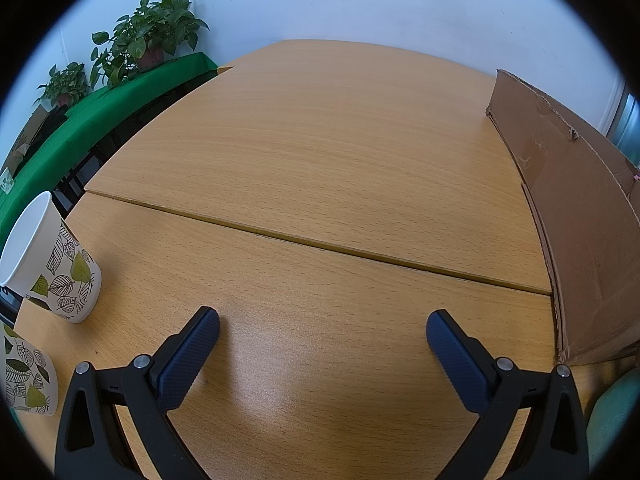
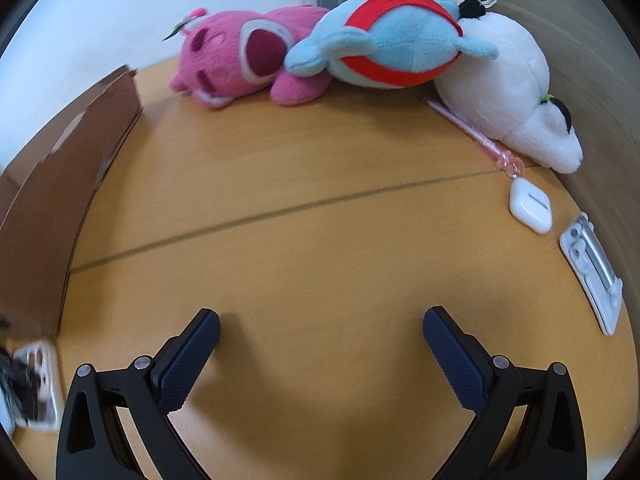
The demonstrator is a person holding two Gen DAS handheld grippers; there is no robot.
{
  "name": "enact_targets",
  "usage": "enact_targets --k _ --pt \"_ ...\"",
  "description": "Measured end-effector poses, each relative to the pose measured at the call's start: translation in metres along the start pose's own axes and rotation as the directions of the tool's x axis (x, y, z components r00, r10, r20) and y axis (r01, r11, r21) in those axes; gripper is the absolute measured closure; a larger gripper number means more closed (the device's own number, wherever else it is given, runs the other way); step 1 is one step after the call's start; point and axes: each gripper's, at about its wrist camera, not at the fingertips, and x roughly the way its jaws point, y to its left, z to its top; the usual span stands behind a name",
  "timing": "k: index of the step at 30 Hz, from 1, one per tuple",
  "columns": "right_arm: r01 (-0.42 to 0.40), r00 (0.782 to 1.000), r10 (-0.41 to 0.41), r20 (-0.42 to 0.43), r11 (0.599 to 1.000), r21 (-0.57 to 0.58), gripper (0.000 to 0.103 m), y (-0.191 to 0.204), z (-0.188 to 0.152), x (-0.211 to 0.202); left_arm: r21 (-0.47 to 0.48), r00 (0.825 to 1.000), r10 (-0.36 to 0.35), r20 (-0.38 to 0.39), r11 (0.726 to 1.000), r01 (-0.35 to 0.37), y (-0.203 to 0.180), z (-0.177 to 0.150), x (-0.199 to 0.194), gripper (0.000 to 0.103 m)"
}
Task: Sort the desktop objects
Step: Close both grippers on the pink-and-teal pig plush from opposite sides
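My left gripper [image 1: 322,330] hangs open over bare wooden table, nothing between its fingers. Two leaf-patterned paper cups stand to its left: one [image 1: 52,264] further back, another [image 1: 26,376] at the near left edge. A brown cardboard box [image 1: 572,216] runs along its right. My right gripper [image 2: 321,330] is open too and holds nothing. Ahead of it lie a pink plush [image 2: 240,56], a blue-and-red plush [image 2: 396,40] and a white plush [image 2: 508,92]. A pink pen [image 2: 476,134], a white earbud case [image 2: 530,206] and a white-grey flat device [image 2: 592,272] lie at its right.
The cardboard box wall [image 2: 52,200] stands left of the right gripper, with a phone-like object [image 2: 36,384] at its near end. A green-covered side table [image 1: 92,112] with potted plants [image 1: 152,36] sits beyond the left edge. A teal object [image 1: 612,420] shows at the left view's lower right.
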Motion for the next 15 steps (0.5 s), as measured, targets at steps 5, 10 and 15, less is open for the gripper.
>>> enact_targets --k 5,10,15 --pt "0.155 0.978 -0.136 0.155 0.981 -0.119 0.000 0.017 -0.036 -0.059 -0.002 1.000 0.001 0.001 1.000 -0.001 0.000 0.000 0.000 0.000" --pt "0.138 0.911 -0.046 0.410 0.970 -0.198 0.000 0.056 -0.052 -0.160 -0.010 0.999 -0.047 0.002 0.999 0.047 -0.007 -0.004 -0.020 0.004" --pt "-0.048 0.868 0.256 0.426 0.896 -0.442 0.000 0.142 -0.060 -0.223 0.088 0.955 -0.272 0.120 0.961 0.262 -0.039 -0.020 -0.114 0.002"
